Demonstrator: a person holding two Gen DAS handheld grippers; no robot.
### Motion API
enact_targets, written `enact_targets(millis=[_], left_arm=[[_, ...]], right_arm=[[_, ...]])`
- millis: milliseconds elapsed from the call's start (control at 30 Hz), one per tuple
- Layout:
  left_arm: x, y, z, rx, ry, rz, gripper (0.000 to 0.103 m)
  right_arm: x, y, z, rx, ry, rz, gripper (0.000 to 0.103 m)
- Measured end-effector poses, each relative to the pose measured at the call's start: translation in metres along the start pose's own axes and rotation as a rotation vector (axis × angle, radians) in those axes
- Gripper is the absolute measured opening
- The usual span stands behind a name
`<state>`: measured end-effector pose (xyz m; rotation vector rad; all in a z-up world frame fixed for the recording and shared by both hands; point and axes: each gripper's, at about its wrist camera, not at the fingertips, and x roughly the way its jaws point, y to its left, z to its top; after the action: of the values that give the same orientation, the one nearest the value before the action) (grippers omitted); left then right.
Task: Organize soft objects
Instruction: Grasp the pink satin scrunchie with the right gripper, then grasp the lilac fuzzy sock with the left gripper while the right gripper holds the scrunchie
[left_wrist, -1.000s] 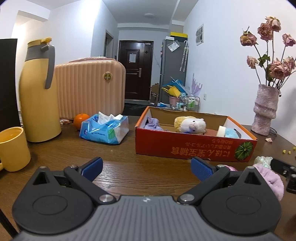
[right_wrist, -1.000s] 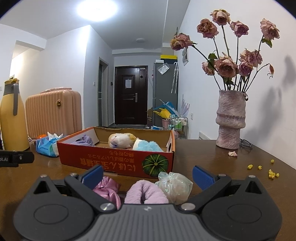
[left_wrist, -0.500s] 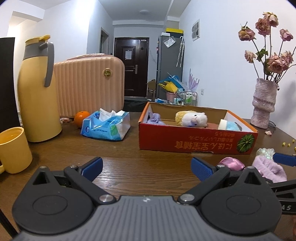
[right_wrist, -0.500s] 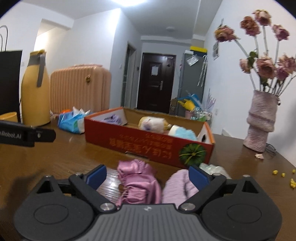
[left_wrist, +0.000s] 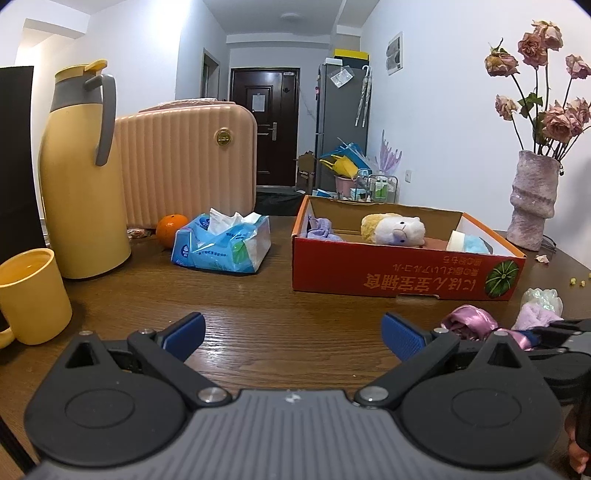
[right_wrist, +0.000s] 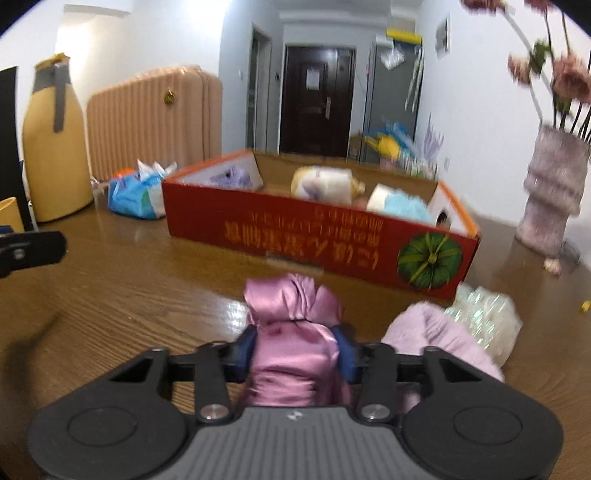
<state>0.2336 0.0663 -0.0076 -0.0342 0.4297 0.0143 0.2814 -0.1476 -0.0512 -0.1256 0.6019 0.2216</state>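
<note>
A pink satin scrunchie (right_wrist: 291, 295) lies on the wooden table in front of the red cardboard box (right_wrist: 295, 236). My right gripper (right_wrist: 295, 347) has its jaws closing, and the blue pads press the scrunchie's near half from both sides. Just right of it lie a lilac fluffy piece (right_wrist: 432, 332) and a shiny iridescent one (right_wrist: 484, 314). Inside the box (left_wrist: 369, 269) are a plush sheep (left_wrist: 399, 229), a purple cloth (left_wrist: 319, 229) and a blue fluffy item (left_wrist: 469, 243). My left gripper (left_wrist: 293, 334) hovers open over bare table, with nothing between its fingers.
At the left stand a yellow thermos (left_wrist: 81, 184) and a yellow mug (left_wrist: 29, 295). A blue tissue pack (left_wrist: 221, 243), an orange (left_wrist: 170, 229) and a pink suitcase (left_wrist: 184, 166) sit behind. A vase of dried roses (left_wrist: 532, 203) stands at the right.
My right gripper has swung left and down onto the pink scrunchie, and its jaws have come in from wide apart to pressing it. The left gripper has hardly moved.
</note>
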Motion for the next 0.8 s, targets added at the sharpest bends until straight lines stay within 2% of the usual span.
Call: enact_targets(millis=[300,800], left_arm=[[0.001,-0.001,0.0,0.004,0.006,0.0,0.103],[0.004,-0.002,-0.002,0.002,0.004,0.017,0.103]], right_arm=[[-0.004,-0.005,-0.002,0.03,-0.016,0.018,0.035],[-0.04,-0.016,0.005,0.058,-0.171,0.003,0.034]])
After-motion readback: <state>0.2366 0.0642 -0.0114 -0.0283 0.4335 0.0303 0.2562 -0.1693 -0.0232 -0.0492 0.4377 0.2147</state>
